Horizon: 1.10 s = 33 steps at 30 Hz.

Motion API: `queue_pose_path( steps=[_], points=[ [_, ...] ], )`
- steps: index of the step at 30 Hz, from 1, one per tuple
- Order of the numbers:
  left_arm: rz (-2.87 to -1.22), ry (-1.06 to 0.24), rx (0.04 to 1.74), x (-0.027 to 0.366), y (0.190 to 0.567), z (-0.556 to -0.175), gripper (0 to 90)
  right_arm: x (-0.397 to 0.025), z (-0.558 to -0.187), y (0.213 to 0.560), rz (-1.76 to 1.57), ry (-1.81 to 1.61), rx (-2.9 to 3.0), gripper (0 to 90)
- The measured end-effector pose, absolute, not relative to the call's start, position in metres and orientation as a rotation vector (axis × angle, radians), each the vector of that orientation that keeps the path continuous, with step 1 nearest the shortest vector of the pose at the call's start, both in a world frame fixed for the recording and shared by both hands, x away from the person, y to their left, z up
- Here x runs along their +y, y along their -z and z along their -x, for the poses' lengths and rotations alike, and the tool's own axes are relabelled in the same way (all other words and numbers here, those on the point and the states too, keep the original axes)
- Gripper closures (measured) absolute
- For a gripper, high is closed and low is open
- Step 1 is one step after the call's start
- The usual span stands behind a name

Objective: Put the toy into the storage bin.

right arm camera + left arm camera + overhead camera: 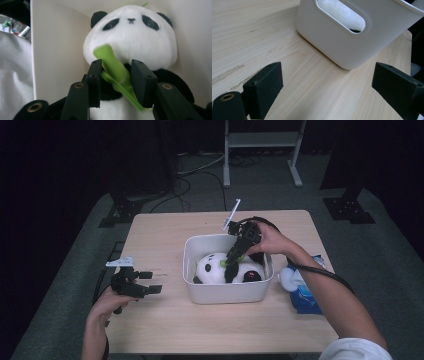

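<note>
With the right claw (116,75) nearly closed around the green bamboo stalk (113,68) of the plush panda (222,267) lying in the white bin (227,292) mid-surface, a lift may tear or slip off that flimsy stalk, while the left claw (145,282) idles wide open and empty at nine o'clock.

- The right gripper (116,75) reaches down into a white bin (57,50), its two black jaws rising from the bottom edge.
- A plush panda (132,35) lies in the bin with its white head toward the top, black ears, dark eye patches and a small nose facing the camera.
- A green bamboo piece (112,67) on the panda's chest sits between the jaws, which stand close on either side of it; whether they press it cannot be told.
- The panda's black body shows behind and beside the jaws.
- White cloth (12,75) lies outside the bin wall.
</note>
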<state>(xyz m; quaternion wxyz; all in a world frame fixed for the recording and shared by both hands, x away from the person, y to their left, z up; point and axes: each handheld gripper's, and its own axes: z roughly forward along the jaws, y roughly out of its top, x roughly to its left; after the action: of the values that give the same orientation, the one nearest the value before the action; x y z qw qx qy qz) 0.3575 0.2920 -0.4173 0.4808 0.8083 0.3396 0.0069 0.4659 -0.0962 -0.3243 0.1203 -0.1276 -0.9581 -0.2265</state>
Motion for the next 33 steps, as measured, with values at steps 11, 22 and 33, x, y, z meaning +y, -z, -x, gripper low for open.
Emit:
queue_pose_path(
  steps=[11, 22, 33],
  points=[
    [-1.973, -0.009, 0.828, 0.29, 0.419, -0.358, 8.6, -0.121, -0.462, 0.299, 0.42, 0.823, -2.759, 53.2],
    [-1.984, -0.012, 0.826, 0.289, 0.419, -0.357, 8.6, -0.151, -0.452, 0.278, 0.479, 0.959, -2.75, 50.2],
    [-1.985, -0.02, 0.811, 0.284, 0.415, -0.355, 8.6, -0.172, -0.444, 0.271, 0.537, 1.04, -2.727, 48.8]
  ],
)
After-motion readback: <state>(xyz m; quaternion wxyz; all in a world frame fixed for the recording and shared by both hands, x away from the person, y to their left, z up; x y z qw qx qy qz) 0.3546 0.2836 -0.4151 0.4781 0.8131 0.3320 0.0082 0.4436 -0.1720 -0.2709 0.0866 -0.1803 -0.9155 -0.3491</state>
